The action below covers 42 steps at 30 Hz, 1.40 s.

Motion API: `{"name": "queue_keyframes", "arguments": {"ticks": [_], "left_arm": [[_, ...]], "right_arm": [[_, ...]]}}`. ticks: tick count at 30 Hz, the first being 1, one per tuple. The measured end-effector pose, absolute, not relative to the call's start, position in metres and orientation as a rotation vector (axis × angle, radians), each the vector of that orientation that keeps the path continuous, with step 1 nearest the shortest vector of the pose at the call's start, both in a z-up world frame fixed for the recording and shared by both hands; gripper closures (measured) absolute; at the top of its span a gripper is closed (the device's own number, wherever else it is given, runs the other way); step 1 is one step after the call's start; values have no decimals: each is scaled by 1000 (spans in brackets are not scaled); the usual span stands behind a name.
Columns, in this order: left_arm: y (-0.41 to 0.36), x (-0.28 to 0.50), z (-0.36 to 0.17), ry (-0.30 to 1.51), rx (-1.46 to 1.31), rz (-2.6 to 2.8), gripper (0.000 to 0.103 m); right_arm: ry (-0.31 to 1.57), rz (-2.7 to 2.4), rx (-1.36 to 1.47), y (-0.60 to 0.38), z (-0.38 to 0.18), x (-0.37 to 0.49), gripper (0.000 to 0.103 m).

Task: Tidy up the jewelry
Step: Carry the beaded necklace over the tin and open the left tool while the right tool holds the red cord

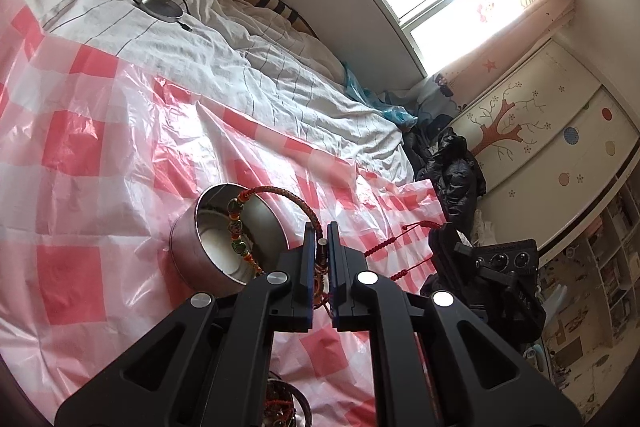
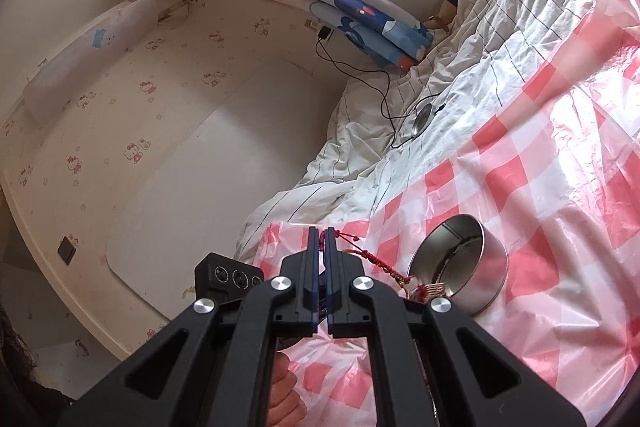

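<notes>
My left gripper [image 1: 321, 233] is shut on a red braided bracelet [image 1: 280, 193] with green and orange beads. The bracelet arcs over the open mouth of a round steel tin [image 1: 192, 251] lying on the red-checked plastic sheet. A red beaded cord [image 1: 394, 241] runs from my left gripper to the right gripper's body [image 1: 492, 275]. In the right wrist view my right gripper [image 2: 322, 237] is shut on the red cord [image 2: 376, 259], which trails toward the steel tin [image 2: 480, 271]. A second steel dish [image 1: 284, 401] with jewelry shows under my left gripper.
The red-and-white checked plastic sheet [image 1: 80, 155] covers a bed with a rumpled white quilt [image 1: 240, 39]. A round disc with a black cable [image 1: 162, 6] lies on the quilt. Dark clothes [image 1: 448, 163] pile by a wardrobe. Wall and window lie beyond the bed.
</notes>
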State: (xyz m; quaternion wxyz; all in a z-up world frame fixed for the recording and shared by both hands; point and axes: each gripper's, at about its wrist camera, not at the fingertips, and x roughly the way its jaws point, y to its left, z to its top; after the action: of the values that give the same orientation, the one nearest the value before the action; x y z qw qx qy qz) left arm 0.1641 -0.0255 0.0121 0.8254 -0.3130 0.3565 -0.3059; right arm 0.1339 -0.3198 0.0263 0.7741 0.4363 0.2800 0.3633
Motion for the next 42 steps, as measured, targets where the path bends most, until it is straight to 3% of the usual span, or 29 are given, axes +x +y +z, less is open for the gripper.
{"name": "queue_keyframes", "arguments": {"ticks": [14,33,35,37,42], "left_arm": [[-40,198,2,788,-656,-657,99],[-44,197,0,816,-622,-654,99],[-49,200,-6,867,-591,-625,94],[-52,202,-14,908,-583,-607,79],[-54,200,-13,919,-556,-576,56]], "right_arm": [[626,795,940,-312,21,166,98],[583,849,944,-312,41,146,97],[577,856,947,-313,42,145,97],[573,863,950,-314,44,144,97],[573,864,950,-314,44,143,97]]}}
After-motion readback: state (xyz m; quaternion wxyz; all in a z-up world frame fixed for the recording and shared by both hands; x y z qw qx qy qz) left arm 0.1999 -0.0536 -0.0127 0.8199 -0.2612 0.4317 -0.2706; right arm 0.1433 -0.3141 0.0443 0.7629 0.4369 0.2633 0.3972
